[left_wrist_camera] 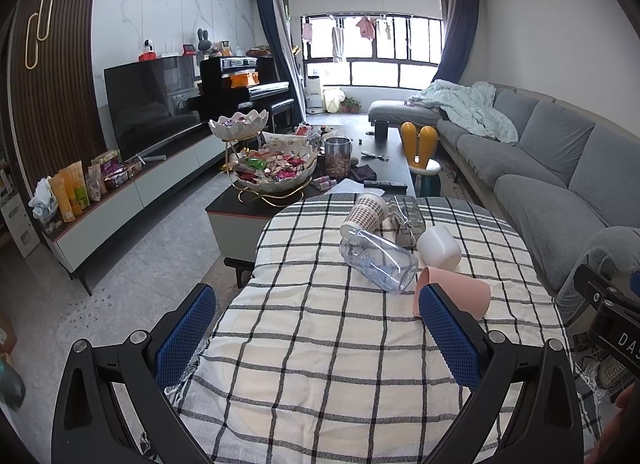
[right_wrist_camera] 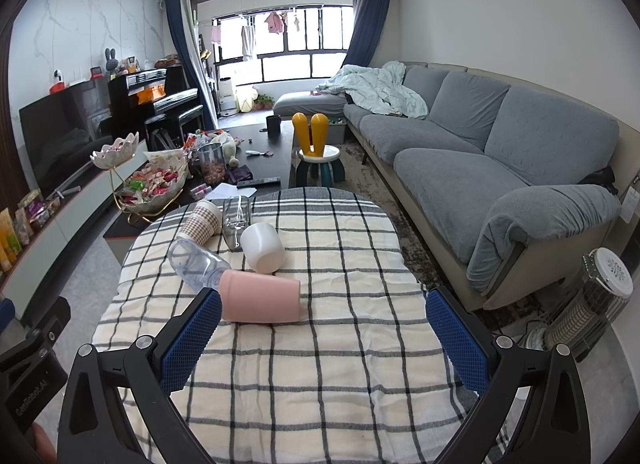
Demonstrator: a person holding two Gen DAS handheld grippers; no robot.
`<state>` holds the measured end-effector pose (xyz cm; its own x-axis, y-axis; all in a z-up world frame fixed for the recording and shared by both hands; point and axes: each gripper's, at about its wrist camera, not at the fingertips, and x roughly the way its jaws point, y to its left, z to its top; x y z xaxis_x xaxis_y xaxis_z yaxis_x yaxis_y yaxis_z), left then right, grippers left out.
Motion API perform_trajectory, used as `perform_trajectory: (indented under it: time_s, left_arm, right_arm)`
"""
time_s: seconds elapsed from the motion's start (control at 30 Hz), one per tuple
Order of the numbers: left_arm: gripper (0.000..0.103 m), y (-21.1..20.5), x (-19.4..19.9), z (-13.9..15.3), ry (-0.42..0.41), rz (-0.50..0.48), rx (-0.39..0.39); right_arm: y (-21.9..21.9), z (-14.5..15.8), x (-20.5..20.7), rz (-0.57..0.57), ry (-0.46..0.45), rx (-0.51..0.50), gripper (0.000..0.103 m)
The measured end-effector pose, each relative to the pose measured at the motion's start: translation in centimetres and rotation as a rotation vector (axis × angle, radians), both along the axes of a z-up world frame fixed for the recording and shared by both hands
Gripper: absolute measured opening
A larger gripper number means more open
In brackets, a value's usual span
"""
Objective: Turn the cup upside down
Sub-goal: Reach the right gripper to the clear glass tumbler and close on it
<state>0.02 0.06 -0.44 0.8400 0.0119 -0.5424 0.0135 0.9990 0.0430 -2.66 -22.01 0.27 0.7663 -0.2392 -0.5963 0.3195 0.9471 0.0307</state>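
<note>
Several cups lie on their sides on the checked tablecloth [left_wrist_camera: 320,344] [right_wrist_camera: 340,264]: a pink cup [left_wrist_camera: 460,290] [right_wrist_camera: 262,300], a white cup [left_wrist_camera: 440,246] [right_wrist_camera: 262,246], a clear plastic cup [left_wrist_camera: 378,260] [right_wrist_camera: 198,262], a brown checked paper cup [left_wrist_camera: 366,211] [right_wrist_camera: 202,219] and a clear glass [left_wrist_camera: 406,215] [right_wrist_camera: 236,215]. My left gripper [left_wrist_camera: 316,324] is open and empty, its right finger [left_wrist_camera: 448,328] in front of the pink cup. My right gripper [right_wrist_camera: 324,328] is open and empty, its left finger [right_wrist_camera: 192,336] close to the pink cup.
A dark coffee table [left_wrist_camera: 392,167] [right_wrist_camera: 276,147] with snack bowls stands beyond the cloth. A grey sofa [left_wrist_camera: 560,163] [right_wrist_camera: 500,167] runs along the right. A TV cabinet [left_wrist_camera: 140,191] is at left. A heater [right_wrist_camera: 592,304] stands on the floor at right.
</note>
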Motion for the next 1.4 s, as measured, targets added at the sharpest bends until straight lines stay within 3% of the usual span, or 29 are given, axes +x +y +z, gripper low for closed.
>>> perform_trajectory:
  time_s: [0.33,0.7,1.1,1.4]
  left_arm:
    - [0.103,0.2,1.5,0.4,0.008,-0.003,-0.009]
    - [0.103,1.8,6.0,0.9,0.012,0.036,-0.044]
    - [0.103,2.0,14.5,-0.2,0.076,0.064,-0.021]
    - [0.103,1.4,21.3,-1.8,0.125,0.084,-0.005]
  right_arm:
    - [0.3,0.1,1.8,0.016,0.019,0.005,0.103]
    - [1.5,-0.5,8.1,0.047,0.072,0.006,0.103]
    - [3.3,-2.3,20.1,0.133,0.192,-0.027,0.102]
    - [4.5,-5.7,30.9,0.233,0.377,-0.049,0.096]
